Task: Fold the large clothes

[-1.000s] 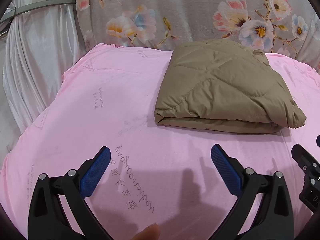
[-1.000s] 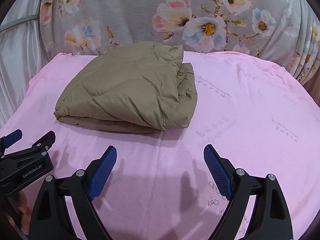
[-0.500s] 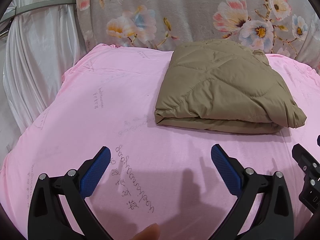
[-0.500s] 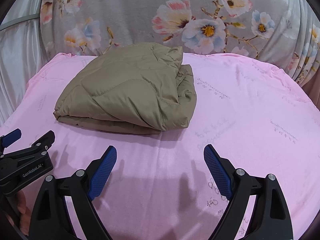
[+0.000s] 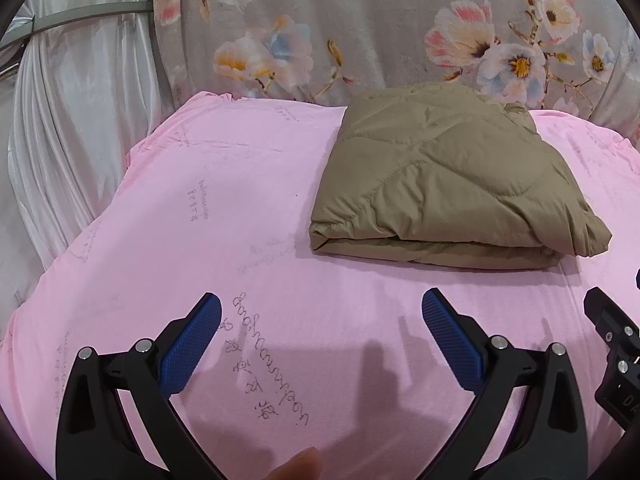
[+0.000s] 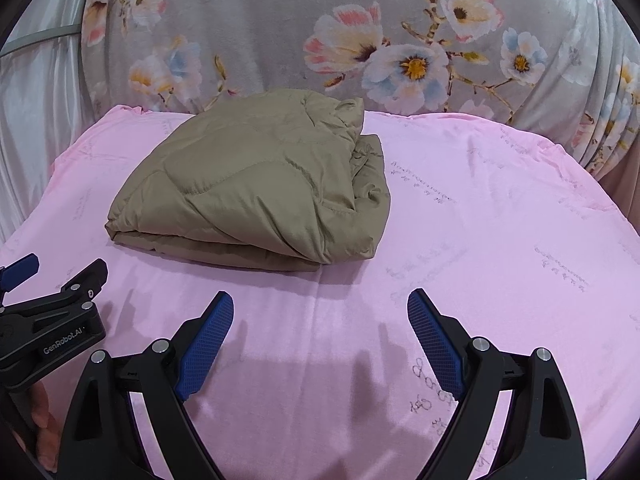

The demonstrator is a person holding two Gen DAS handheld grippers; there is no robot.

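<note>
A tan quilted garment (image 5: 448, 176) lies folded into a compact block on the pink sheet (image 5: 224, 216); it also shows in the right wrist view (image 6: 260, 188). My left gripper (image 5: 320, 308) is open and empty, hovering over the sheet in front of the garment and apart from it. My right gripper (image 6: 320, 304) is open and empty too, in front of the garment's near edge. Each gripper sees the other at its frame edge: the right one (image 5: 616, 344) and the left one (image 6: 52, 312).
A grey floral fabric (image 5: 360, 28) rises behind the pink sheet. White drapery (image 5: 68, 128) hangs at the left. The pink sheet (image 6: 500, 216) drops off at its left and right edges.
</note>
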